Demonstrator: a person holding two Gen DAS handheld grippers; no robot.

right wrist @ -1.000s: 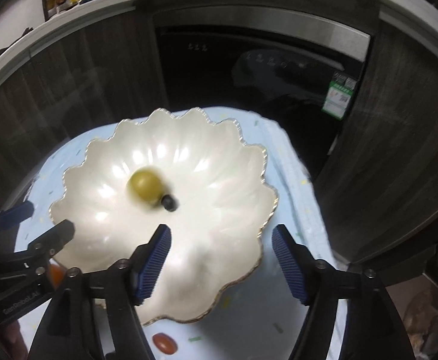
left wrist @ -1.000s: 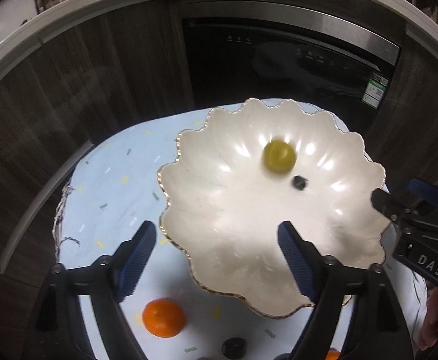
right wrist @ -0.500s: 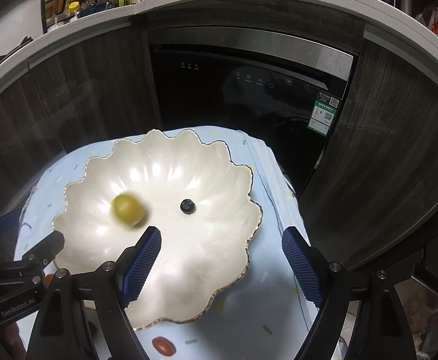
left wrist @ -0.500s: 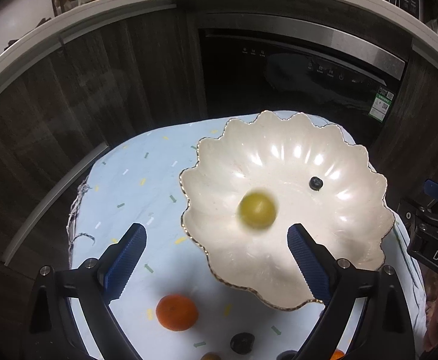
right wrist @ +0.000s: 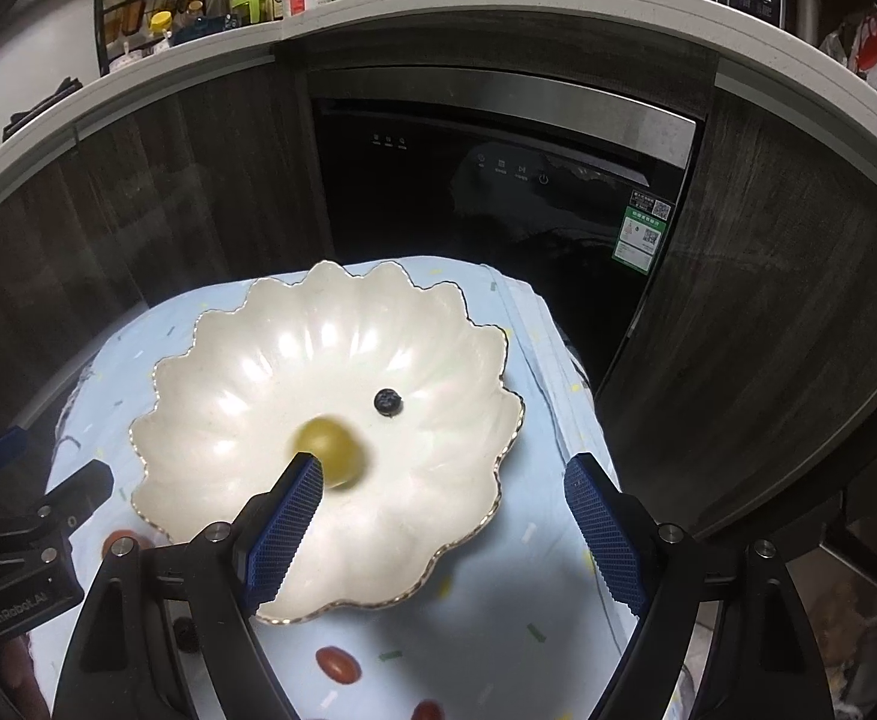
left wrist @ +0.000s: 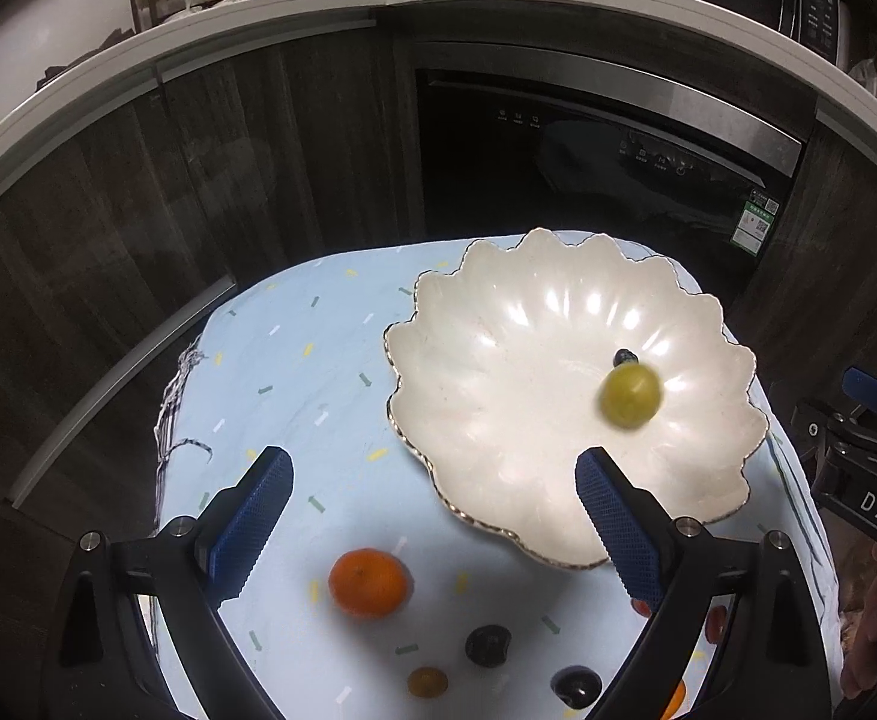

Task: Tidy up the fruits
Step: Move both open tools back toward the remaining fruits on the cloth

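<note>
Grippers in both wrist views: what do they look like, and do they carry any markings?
Both are matte black frames with silver screws, each carrying two fingers faced with blue cross-hatched pads. The left gripper shows white "GenRobot.AI" lettering on its side in the right wrist view. The right gripper shows "DAS" in white in the left wrist view. No cables or sleeves show.

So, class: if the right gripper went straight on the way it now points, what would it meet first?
Probably the white scalloped bowl: the right gripper, jaws open and empty, aims at its near inner wall, beside the green grape. Depth is unclear.
</note>
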